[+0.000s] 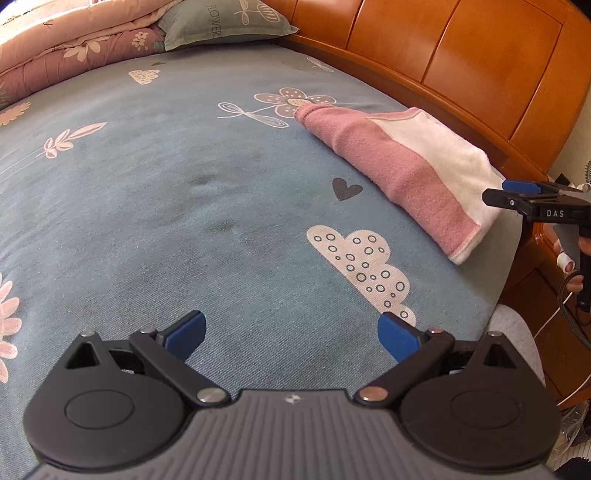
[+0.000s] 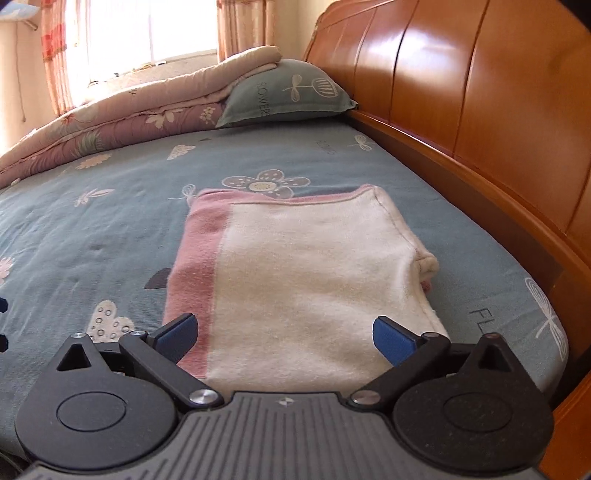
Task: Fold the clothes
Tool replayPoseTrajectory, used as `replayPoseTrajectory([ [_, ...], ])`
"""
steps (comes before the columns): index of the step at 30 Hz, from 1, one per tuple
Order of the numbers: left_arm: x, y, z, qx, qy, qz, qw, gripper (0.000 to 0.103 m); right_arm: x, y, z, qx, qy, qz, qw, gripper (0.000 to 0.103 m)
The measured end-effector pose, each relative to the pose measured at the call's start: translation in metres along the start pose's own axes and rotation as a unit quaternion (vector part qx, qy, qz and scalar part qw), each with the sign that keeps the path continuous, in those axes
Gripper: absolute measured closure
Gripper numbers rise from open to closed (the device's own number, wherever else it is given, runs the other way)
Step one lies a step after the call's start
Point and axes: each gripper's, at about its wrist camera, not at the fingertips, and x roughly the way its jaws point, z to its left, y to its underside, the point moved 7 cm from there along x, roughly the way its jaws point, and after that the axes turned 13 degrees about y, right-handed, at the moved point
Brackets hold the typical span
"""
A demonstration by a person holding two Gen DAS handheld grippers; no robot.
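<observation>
Garment: a folded pink-and-white garment (image 2: 295,280) lay flat on the blue patterned bedsheet (image 1: 166,203), near the bed's edge and alongside the wooden headboard (image 2: 480,110), with a strip of sheet between the two.
Garment's look: white panel on top, pink band along one side, a small tuck of cloth bulging at the edge toward the headboard.
Left gripper: the left gripper (image 1: 291,332) hung above bare sheet with its blue-padded fingers spread wide and nothing between them, well apart from the garment.
Right gripper: the right gripper (image 2: 284,334) was just over the near end of the garment, fingers wide apart, gripping nothing; whether the pads touched the cloth could not be told.
Right gripper from the left camera: it showed at the frame's edge beside the white end of the garment, with a hand (image 1: 576,266) on its handle.
Around: a grey-green pillow (image 2: 288,96) sat at the far corner against the headboard; a folded floral quilt (image 2: 110,125) ran along the far side of the bed, beside the pillow.
Beyond: a bright window (image 2: 147,33) with curtains stood behind the quilt.
In the way: no object lay on the sheet between either gripper and the garment.
</observation>
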Motion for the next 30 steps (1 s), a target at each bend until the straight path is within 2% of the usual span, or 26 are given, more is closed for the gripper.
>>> replayPoseTrajectory([
  [3, -0.003, 0.001, -0.002, 0.001, -0.004, -0.001, 1.0, 0.004, 0.013, 0.014, 0.016, -0.034, 0.014, 0.029, 0.999, 0.0],
  [6, -0.007, 0.004, -0.003, 0.006, -0.003, 0.0, 1.0, 0.004, 0.013, 0.029, 0.018, -0.034, 0.028, 0.049, 0.998, 0.0],
  [8, -0.009, 0.006, -0.001, 0.005, -0.005, 0.001, 1.0, 0.004, -0.002, 0.024, 0.02, -0.024, 0.019, 0.03, 0.999, 0.0],
  [11, -0.007, 0.006, 0.001, -0.003, -0.006, 0.001, 1.0, 0.004, -0.017, 0.018, 0.034, -0.015, -0.02, 0.004, 1.0, 0.0],
  [12, -0.006, 0.006, 0.001, -0.005, -0.007, 0.001, 1.0, 0.004, -0.017, 0.019, 0.04, -0.018, -0.032, 0.006, 0.999, 0.0],
  [14, -0.006, 0.008, -0.003, 0.0, -0.005, 0.003, 1.0, 0.004, -0.006, 0.027, 0.05, -0.035, -0.038, 0.041, 0.998, 0.0],
  [17, -0.007, 0.01, -0.008, 0.011, 0.002, 0.006, 0.9999, 0.004, -0.003, 0.029, 0.046, -0.031, -0.023, 0.048, 0.998, 0.0],
  [19, -0.007, 0.012, -0.008, 0.014, 0.004, 0.009, 0.9999, 0.004, -0.009, 0.021, 0.031, -0.001, -0.007, 0.026, 1.0, 0.0],
  [22, -0.003, 0.011, -0.006, 0.009, 0.001, 0.011, 0.9999, 0.004, -0.006, 0.007, 0.0, 0.027, 0.039, -0.002, 0.999, 0.0],
  [25, 0.0, 0.012, -0.007, 0.005, 0.008, 0.01, 0.9999, 0.004, 0.016, 0.007, -0.027, 0.03, 0.084, 0.011, 0.996, 0.0],
  [28, 0.002, 0.014, -0.009, 0.013, 0.01, 0.014, 0.9998, 0.004, 0.026, 0.012, -0.041, 0.052, 0.094, 0.03, 0.994, 0.0],
  [30, 0.002, 0.014, -0.009, 0.023, 0.001, 0.013, 0.9996, 0.004, 0.021, 0.004, -0.038, 0.054, 0.087, 0.013, 0.995, 0.0],
])
